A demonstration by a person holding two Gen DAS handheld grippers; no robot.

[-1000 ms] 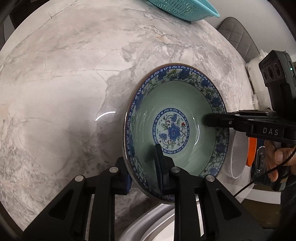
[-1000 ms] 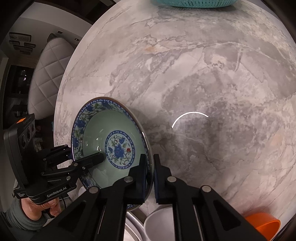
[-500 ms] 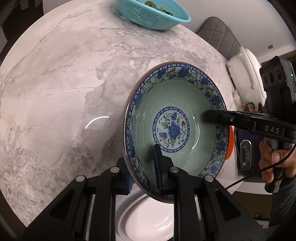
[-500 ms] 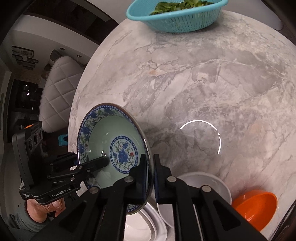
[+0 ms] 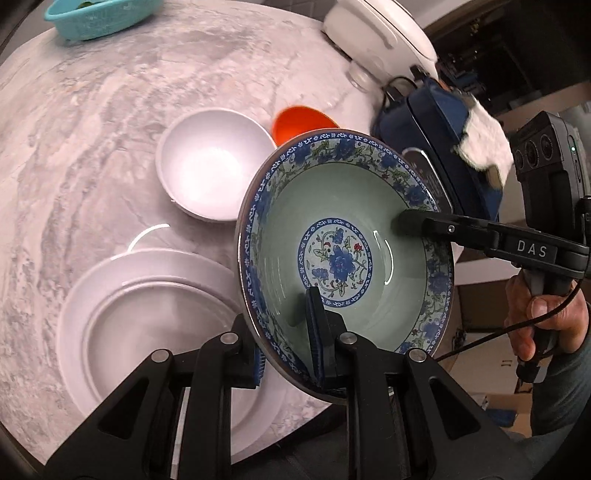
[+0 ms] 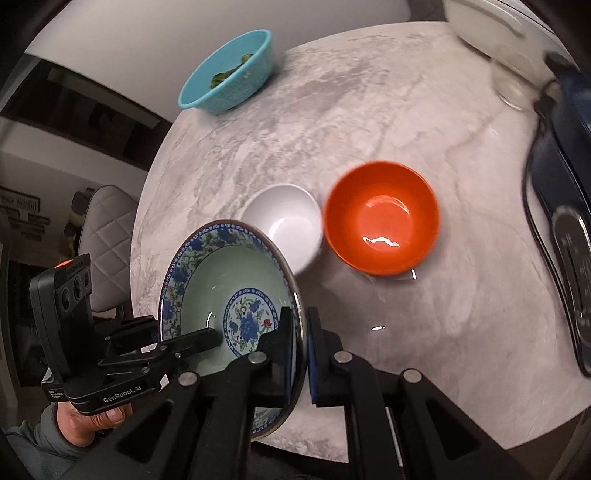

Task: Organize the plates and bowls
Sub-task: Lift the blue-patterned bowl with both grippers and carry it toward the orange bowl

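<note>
A blue-and-green floral bowl (image 5: 343, 236) (image 6: 229, 280) hangs in the air, tilted, above the table's near edge. My left gripper (image 5: 286, 334) is shut on its near rim, one finger inside and one outside. My right gripper (image 6: 301, 350) is shut on the opposite rim; in the left wrist view its finger (image 5: 417, 223) reaches into the bowl from the right. Below lie a white plate (image 5: 147, 317), a white bowl (image 5: 210, 173) (image 6: 286, 219) and an orange bowl (image 5: 299, 123) (image 6: 380, 221).
The marble table (image 6: 406, 129) carries a teal colander with greens (image 6: 231, 70) at the far left, a white appliance (image 5: 376, 33) and a dark blue appliance (image 5: 439, 133) at the right, with a glass (image 6: 511, 79) beside them. A quilted chair (image 6: 107, 236) stands left of the table.
Both grippers have carried the floral bowl up and back toward the table's near edge. The white plate, white bowl and orange bowl have come into view beneath it.
</note>
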